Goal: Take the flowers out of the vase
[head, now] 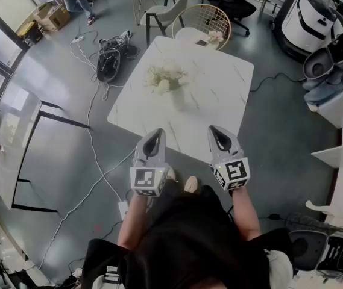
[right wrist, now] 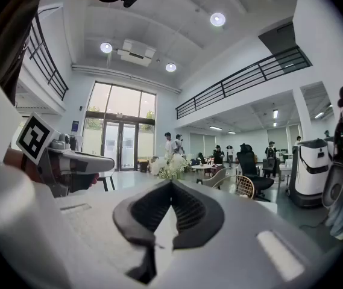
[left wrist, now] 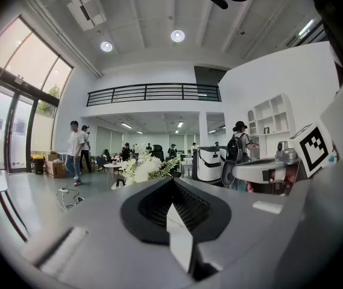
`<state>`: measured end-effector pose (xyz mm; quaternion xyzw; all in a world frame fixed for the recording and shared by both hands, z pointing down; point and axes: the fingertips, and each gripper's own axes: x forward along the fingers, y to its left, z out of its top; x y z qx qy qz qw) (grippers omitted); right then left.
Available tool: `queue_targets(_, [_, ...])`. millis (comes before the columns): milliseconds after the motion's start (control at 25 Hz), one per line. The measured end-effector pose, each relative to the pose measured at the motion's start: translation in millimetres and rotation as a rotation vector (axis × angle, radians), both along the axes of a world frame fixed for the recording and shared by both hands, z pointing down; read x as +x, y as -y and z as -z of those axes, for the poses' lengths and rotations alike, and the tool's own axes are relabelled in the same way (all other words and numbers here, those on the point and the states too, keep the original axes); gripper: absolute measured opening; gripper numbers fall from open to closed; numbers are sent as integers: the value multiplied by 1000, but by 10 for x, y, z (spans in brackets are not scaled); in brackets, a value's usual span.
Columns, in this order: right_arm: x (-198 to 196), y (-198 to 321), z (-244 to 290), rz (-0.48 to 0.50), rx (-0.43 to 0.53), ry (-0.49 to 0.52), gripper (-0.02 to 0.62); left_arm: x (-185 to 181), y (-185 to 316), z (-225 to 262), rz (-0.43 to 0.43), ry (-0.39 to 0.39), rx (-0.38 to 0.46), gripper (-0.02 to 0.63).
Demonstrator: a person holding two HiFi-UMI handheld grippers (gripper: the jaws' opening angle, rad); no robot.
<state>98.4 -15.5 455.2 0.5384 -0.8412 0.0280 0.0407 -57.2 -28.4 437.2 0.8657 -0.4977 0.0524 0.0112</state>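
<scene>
A bunch of white flowers with green leaves (head: 165,78) stands in a clear vase (head: 178,98) near the middle of a white marble table (head: 219,95). My left gripper (head: 154,135) and right gripper (head: 219,132) hover side by side over the table's near edge, well short of the vase. Both point level toward it. Both are shut, with nothing between their jaws. The flowers (left wrist: 147,168) show just beyond the left gripper (left wrist: 172,182) in its own view. In the right gripper view the flowers (right wrist: 170,166) sit above the right gripper (right wrist: 171,184).
A wire-backed chair (head: 202,18) and a grey chair (head: 164,12) stand at the table's far side. Cables and a black bag (head: 108,62) lie on the floor to the left. A glass-topped table (head: 15,138) is at far left. People stand in the background (left wrist: 75,150).
</scene>
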Motion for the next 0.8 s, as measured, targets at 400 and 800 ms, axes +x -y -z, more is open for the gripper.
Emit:
queue_targets(400, [-70,-52,-3,17,4,-2,3,-32,-79,-34,6,9,-10,8])
queue_targets(800, [-252,193,-15,69,-4,-23,5,-202,-6,-41,58,17,-14,8])
